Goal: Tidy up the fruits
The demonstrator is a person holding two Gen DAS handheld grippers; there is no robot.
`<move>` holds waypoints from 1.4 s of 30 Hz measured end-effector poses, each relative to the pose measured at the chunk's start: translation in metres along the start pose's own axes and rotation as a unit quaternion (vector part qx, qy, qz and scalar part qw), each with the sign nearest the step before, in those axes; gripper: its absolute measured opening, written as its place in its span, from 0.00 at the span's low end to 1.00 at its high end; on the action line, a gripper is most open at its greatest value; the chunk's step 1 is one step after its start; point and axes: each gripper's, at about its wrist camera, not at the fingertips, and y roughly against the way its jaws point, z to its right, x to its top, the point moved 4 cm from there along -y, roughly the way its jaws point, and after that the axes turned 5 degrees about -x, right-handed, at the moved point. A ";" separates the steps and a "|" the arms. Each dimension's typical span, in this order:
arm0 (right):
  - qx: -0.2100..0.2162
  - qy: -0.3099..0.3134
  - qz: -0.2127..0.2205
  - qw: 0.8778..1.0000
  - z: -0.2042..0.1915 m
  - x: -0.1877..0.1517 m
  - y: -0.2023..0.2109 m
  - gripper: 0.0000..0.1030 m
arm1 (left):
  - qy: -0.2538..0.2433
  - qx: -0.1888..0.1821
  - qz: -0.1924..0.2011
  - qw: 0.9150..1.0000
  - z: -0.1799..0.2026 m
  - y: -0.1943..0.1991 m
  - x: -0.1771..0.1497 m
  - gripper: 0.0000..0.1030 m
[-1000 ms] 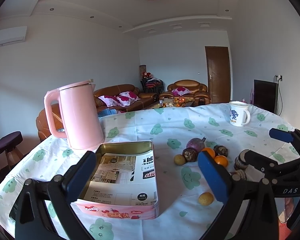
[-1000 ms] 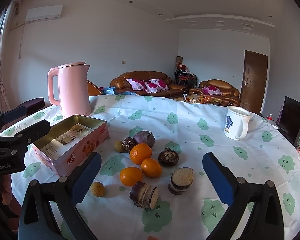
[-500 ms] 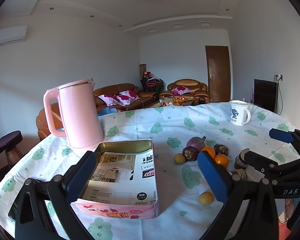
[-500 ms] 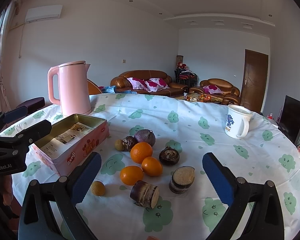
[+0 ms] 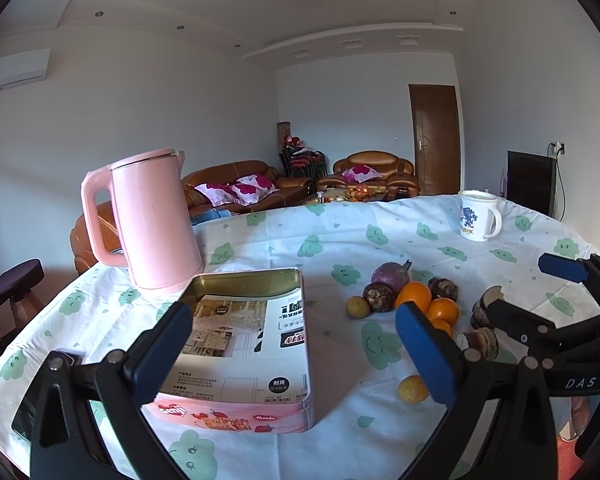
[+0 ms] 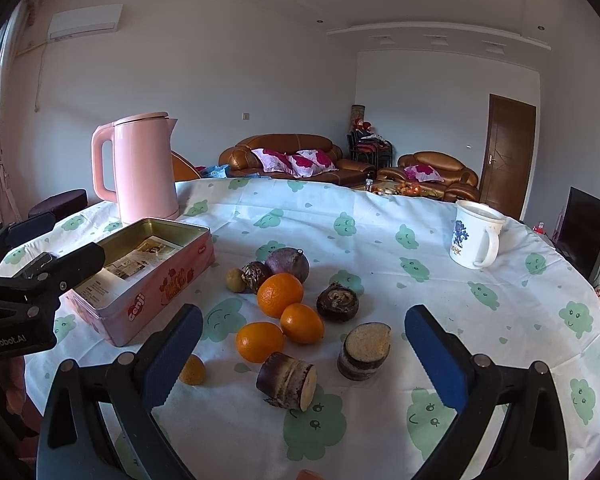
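Left gripper (image 5: 292,344): black plastic frame, blue ribbed fingertip pads (image 5: 162,354), silver pivot screws, white "GenRobot.AI" marking. Right gripper (image 6: 302,354): identical construction, serrated blue pads (image 6: 436,360), white "DAS" lettering.

We read "Genji" on the pink tin (image 6: 140,309), "GenRobot.AI" on the left gripper (image 6: 16,342) body, "DAS" on the right gripper (image 5: 580,383) body, and "HK" on the white mug (image 5: 476,218).

I see a glossy metal tin (image 6: 156,280) (paper sheet (image 5: 236,344) inside), smooth matt plastic kettle (image 6: 144,168), creased cloth tablecloth (image 6: 380,240), glazed mug (image 6: 474,240), and rough-skinned cut stalks (image 6: 288,380).
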 end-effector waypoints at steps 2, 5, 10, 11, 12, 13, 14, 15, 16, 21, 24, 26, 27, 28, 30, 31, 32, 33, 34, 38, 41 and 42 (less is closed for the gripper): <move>-0.001 -0.001 -0.004 1.000 0.001 -0.003 -0.002 0.99 | 0.000 -0.001 -0.002 1.000 0.001 -0.002 -0.003 1.00; -0.001 -0.004 -0.013 1.000 0.003 -0.008 -0.006 0.99 | -0.002 -0.007 -0.009 1.000 0.005 -0.006 -0.008 1.00; 0.001 -0.005 -0.034 0.999 0.004 -0.018 -0.016 0.99 | -0.009 -0.017 -0.024 1.000 0.012 -0.013 -0.018 1.00; 0.004 -0.006 -0.040 0.999 0.003 -0.020 -0.018 0.99 | -0.009 -0.018 -0.026 0.999 0.014 -0.014 -0.019 1.00; 0.010 -0.006 -0.045 0.999 0.002 -0.022 -0.020 0.99 | -0.009 -0.020 -0.030 0.999 0.016 -0.015 -0.021 1.00; 0.015 -0.006 -0.049 0.999 0.001 -0.024 -0.022 0.98 | -0.009 -0.024 -0.033 0.999 0.017 -0.016 -0.023 1.00; 0.017 -0.003 -0.053 0.998 -0.001 -0.025 -0.023 0.97 | -0.009 -0.027 -0.034 0.999 0.018 -0.016 -0.024 1.00; 0.017 0.000 -0.057 0.998 -0.003 -0.027 -0.025 0.93 | -0.008 -0.029 -0.035 0.999 0.018 -0.015 -0.024 1.00; 0.019 0.004 -0.062 0.998 -0.004 -0.028 -0.026 0.87 | -0.008 -0.030 -0.035 0.999 0.018 -0.015 -0.024 1.00; 0.039 0.006 -0.097 0.994 -0.010 -0.039 -0.039 0.71 | -0.008 -0.040 -0.031 0.999 0.021 -0.014 -0.023 1.00; 0.042 0.014 -0.104 0.994 -0.014 -0.042 -0.042 0.60 | -0.015 -0.046 -0.034 0.998 0.027 -0.015 -0.025 1.00; 0.044 0.016 -0.115 0.992 -0.015 -0.046 -0.046 0.51 | -0.020 -0.051 -0.035 0.998 0.031 -0.015 -0.027 1.00; 0.040 0.018 -0.117 0.992 -0.015 -0.047 -0.047 0.43 | -0.023 -0.053 -0.037 0.998 0.034 -0.016 -0.028 1.00; 0.041 0.017 -0.117 0.992 -0.014 -0.046 -0.047 0.43 | -0.025 -0.055 -0.039 0.997 0.036 -0.017 -0.030 1.00; 0.044 0.017 -0.116 0.992 -0.014 -0.047 -0.047 0.43 | -0.029 -0.060 -0.042 0.997 0.040 -0.018 -0.032 0.99; 0.045 0.018 -0.115 0.992 -0.014 -0.047 -0.046 0.43 | -0.030 -0.061 -0.043 0.997 0.041 -0.018 -0.032 0.98; 0.047 0.018 -0.112 0.992 -0.014 -0.047 -0.045 0.43 | -0.031 -0.062 -0.045 0.997 0.041 -0.018 -0.032 0.97; 0.048 0.019 -0.110 0.993 -0.014 -0.046 -0.044 0.43 | -0.032 -0.065 -0.046 0.996 0.042 -0.019 -0.032 0.95; 0.048 0.018 -0.107 0.993 -0.014 -0.045 -0.043 0.43 | -0.033 -0.066 -0.046 0.996 0.044 -0.018 -0.032 0.94; 0.037 0.018 -0.087 0.995 -0.008 -0.040 -0.035 0.43 | -0.037 -0.072 -0.048 0.996 0.048 -0.018 -0.033 0.90; 0.023 0.015 -0.071 0.997 0.000 -0.034 -0.028 0.43 | -0.039 -0.081 -0.055 0.994 0.053 -0.020 -0.034 0.84; 0.019 0.014 -0.066 0.998 0.003 -0.033 -0.025 0.43 | -0.039 -0.085 -0.058 0.994 0.055 -0.021 -0.035 0.82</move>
